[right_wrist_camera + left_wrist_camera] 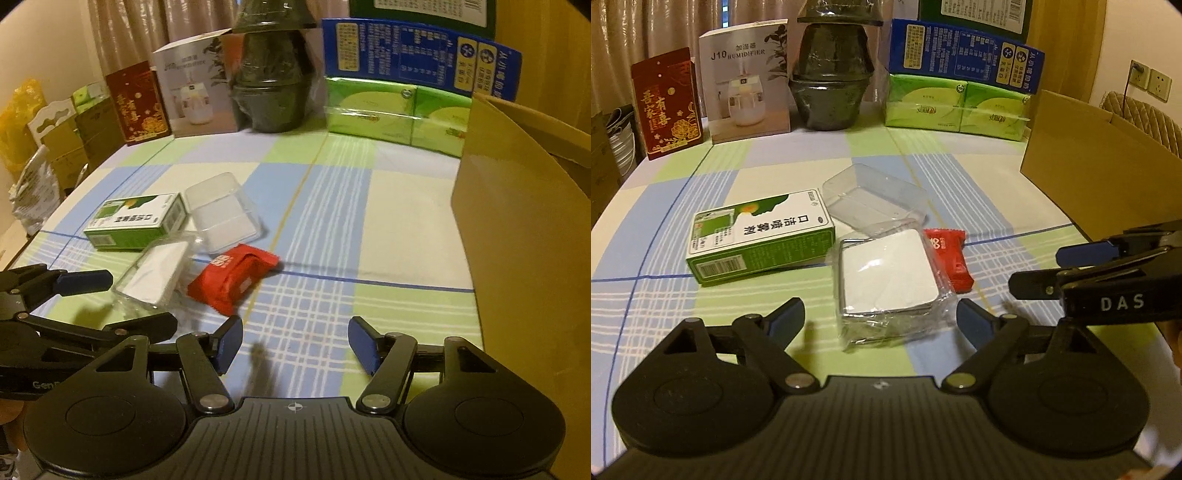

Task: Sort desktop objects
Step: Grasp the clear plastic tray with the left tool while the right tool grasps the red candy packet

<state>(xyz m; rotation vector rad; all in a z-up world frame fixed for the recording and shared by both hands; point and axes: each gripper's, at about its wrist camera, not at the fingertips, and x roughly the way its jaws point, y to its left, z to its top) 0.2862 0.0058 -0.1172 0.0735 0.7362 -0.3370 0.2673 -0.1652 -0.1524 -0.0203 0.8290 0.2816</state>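
Note:
On the checked tablecloth lie a green and white spray box (759, 236) (135, 223), a clear plastic case (877, 199) (221, 214), a white square item in clear wrap (888, 280) (153, 275) and a red wrapped packet (947, 258) (232, 275). My left gripper (881, 319) is open and empty, its fingers either side of the near end of the wrapped white item. It also shows in the right wrist view (110, 299). My right gripper (295, 345) is open and empty, just right of the red packet. It shows at the right in the left wrist view (1034, 271).
An open cardboard box (1100, 173) (524, 229) stands at the right. Along the back stand a red box (668, 103), a humidifier box (748, 81), stacked black bowls (831, 81), green tissue packs (960, 107) and a blue box (964, 55). The table edge curves on the left.

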